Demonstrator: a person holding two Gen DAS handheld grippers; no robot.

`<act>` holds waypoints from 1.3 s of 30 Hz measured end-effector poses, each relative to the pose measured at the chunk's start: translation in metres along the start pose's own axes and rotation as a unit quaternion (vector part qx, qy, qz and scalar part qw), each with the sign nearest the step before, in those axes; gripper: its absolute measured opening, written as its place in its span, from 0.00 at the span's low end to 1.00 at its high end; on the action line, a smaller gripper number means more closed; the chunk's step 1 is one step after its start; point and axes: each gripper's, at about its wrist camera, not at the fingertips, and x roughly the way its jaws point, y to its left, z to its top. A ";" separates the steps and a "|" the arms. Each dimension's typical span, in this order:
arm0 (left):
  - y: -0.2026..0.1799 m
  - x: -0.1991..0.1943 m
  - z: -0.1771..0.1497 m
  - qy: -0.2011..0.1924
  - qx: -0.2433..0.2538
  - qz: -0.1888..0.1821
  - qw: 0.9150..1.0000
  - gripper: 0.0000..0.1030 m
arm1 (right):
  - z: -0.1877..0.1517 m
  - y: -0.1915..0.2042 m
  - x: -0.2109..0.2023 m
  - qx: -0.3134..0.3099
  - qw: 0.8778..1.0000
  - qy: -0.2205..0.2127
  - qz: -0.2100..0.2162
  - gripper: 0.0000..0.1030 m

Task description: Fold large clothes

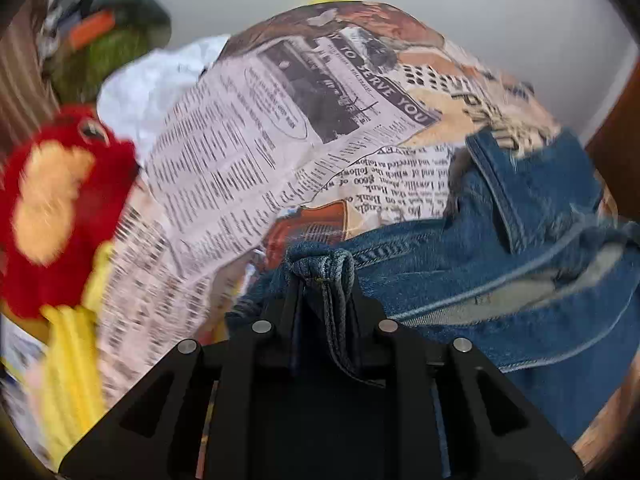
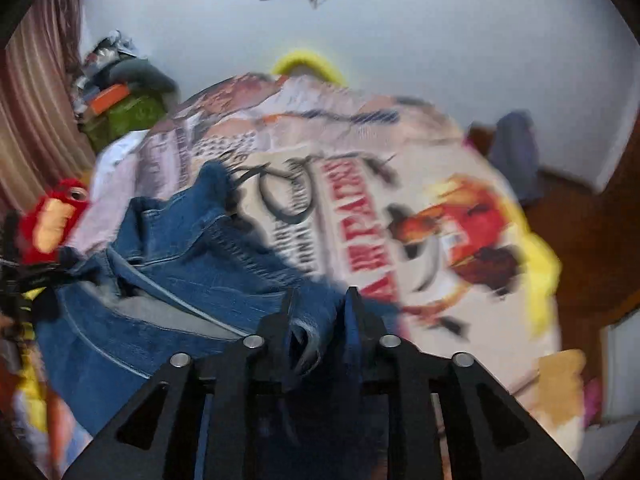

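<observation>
Blue denim jeans [image 1: 520,280] lie crumpled on a bed cover printed like newspaper [image 1: 240,160]. My left gripper [image 1: 322,276] points down at the bed and is shut on a bunched denim hem that fills the gap between its fingers. In the right wrist view the jeans [image 2: 180,248] spread to the left across the same cover [image 2: 360,160]. My right gripper [image 2: 320,300] has a loose fold of denim between its fingers, which stand slightly apart with a dark gap beside the cloth. The picture is blurred.
A red and yellow plush toy [image 1: 60,208] [image 2: 52,220] lies at the bed's left side. Behind it is a green pile of things [image 1: 108,52] [image 2: 128,112]. White cloth [image 1: 140,88] sits by the pile. Brown wood [image 2: 580,240] borders the bed on the right.
</observation>
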 end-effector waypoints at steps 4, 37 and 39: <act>-0.001 -0.011 0.003 0.007 0.003 0.013 1.000 0.22 | 0.007 -0.019 -0.029 -0.017 0.989 -0.037 -0.143 0.18; -0.035 0.012 -0.039 0.047 0.086 0.045 0.994 0.85 | -0.053 0.063 0.012 -0.028 0.986 0.127 0.107 0.18; -0.028 0.016 -0.024 0.044 0.073 0.050 0.995 0.85 | -0.041 0.066 0.020 -0.042 0.986 0.123 0.102 0.18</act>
